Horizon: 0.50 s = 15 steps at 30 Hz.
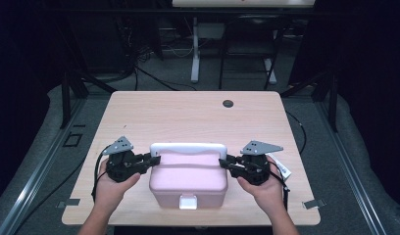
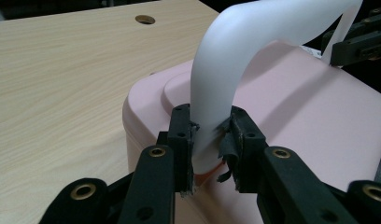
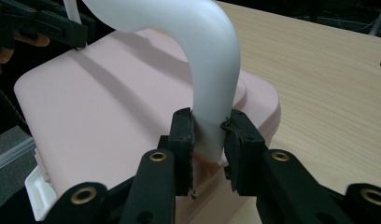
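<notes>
Risk at this stage: uneven lift from the two ends, tipping the pale pink rounded plastic box (image 1: 188, 181); slip of the smooth white curved plastic handle (image 1: 187, 147) through worn pad linings, ragged at the left fingers (image 2: 185, 140); strain at the handle pivots just below both grips, if pulled outward rather than upward; release of the white front latch (image 1: 188, 201) under a jolt.

Left gripper (image 2: 209, 144): jaws narrow, clamped on the lower left end of the handle, pads pressed to either side. Right gripper (image 3: 208, 140): jaws likewise narrow, clamped on the lower right end, right fingers (image 3: 183, 140) in contact. Box between the two grippers, resting on the light wood-grain table (image 1: 188, 112), lid beneath the handle arch.
</notes>
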Available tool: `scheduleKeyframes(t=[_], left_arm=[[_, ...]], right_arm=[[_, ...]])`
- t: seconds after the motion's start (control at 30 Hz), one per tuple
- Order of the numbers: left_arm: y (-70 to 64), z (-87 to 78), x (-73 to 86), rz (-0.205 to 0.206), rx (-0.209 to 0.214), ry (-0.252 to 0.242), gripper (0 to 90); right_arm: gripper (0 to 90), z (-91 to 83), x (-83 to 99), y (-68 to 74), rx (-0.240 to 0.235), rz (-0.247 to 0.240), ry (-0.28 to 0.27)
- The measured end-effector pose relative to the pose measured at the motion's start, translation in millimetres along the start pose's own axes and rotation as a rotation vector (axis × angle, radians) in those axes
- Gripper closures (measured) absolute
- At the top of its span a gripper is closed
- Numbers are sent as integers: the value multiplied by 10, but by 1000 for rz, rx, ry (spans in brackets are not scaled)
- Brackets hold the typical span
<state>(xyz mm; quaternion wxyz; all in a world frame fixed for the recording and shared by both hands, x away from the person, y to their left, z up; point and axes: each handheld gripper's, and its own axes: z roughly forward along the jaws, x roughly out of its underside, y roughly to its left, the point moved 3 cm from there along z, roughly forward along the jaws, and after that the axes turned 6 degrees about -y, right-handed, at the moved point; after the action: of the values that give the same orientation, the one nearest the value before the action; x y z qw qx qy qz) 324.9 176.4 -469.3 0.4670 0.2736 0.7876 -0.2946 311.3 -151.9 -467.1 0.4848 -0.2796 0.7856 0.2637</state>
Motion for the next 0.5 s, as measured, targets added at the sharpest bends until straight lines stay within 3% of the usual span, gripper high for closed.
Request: scheduleKeyframes(t=[0.5], left_arm=[[-25, -38, -7, 16, -4, 29, 737]], right_arm=[[739, -30, -10, 38, -11, 3, 22]])
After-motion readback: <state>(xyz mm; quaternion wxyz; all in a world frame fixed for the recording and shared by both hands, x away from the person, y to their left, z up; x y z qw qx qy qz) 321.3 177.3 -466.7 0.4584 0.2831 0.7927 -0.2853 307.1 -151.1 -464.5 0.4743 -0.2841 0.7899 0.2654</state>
